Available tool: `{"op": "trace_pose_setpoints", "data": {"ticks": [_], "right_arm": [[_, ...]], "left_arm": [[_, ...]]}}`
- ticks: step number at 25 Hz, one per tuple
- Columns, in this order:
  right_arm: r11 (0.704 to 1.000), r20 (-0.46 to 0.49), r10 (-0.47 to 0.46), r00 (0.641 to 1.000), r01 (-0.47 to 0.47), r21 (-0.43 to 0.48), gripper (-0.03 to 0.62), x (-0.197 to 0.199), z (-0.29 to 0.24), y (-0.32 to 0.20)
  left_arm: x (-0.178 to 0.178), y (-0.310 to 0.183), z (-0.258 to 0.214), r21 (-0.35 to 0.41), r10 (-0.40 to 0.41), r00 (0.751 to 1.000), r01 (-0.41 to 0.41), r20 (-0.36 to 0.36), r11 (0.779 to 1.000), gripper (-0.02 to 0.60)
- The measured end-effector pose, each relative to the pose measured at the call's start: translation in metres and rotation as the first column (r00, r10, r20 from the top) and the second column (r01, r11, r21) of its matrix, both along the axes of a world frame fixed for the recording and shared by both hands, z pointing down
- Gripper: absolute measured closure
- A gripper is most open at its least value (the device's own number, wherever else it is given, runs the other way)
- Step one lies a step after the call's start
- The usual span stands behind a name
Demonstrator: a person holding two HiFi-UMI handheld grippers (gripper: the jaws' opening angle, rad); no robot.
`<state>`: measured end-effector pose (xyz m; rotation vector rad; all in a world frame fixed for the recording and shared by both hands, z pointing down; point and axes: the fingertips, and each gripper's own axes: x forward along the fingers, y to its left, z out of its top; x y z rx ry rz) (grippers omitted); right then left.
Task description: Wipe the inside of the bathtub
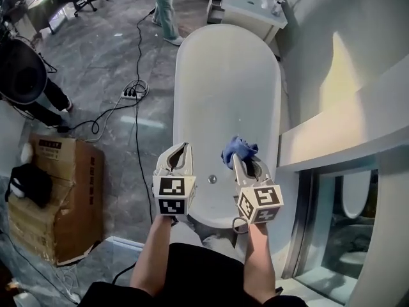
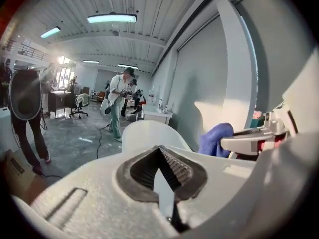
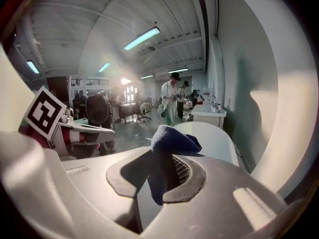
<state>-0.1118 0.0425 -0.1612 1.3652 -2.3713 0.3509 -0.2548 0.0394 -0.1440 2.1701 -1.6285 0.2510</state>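
Cardboard box (image 1: 61,197) on floor at left, power strip (image 1: 131,93) w/ cable beyond. Left gripper (image 1: 185,148): jaws together, empty, at near rim of bathtub (image 1: 227,75). Right gripper (image 1: 246,166) clamped on blue cloth (image 1: 239,149) above tub's near end. Sink unit (image 1: 252,5) past far end.

Head view bright, sharp; sun patch on wall (image 1: 345,69) beside bathtub (image 1: 223,75); gripper views fisheye, corners vignetted black; ceiling strip lights (image 2: 111,18) blown out; hazy backlight flare mid-left; blue cloth (image 3: 172,143) shadows jaw recess; near bodywork soft.
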Motion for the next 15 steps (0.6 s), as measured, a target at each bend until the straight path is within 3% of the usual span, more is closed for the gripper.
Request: {"op": "trace_pose_setpoints", "data": {"ticks": [7, 11, 15], "right_arm": [[0.993, -0.025, 0.094, 0.995, -0.095, -0.071, 0.526, 0.055, 0.023, -0.006], [0.988, -0.001, 0.133, 0.991, -0.133, -0.079, 0.526, 0.087, 0.024, -0.016], [0.992, 0.045, 0.108, 0.993, -0.104, -0.069, 0.526, 0.100, 0.017, -0.037]], "left_arm": [[0.052, -0.025, 0.025, -0.069, 0.088, 0.996, -0.090, -0.030, 0.994, 0.580], [0.084, -0.036, 0.019, -0.067, 0.125, 0.992, -0.126, -0.006, 0.990, 0.580], [0.106, -0.048, 0.010, -0.075, 0.138, 0.989, -0.134, 0.051, 0.988, 0.580]]}}
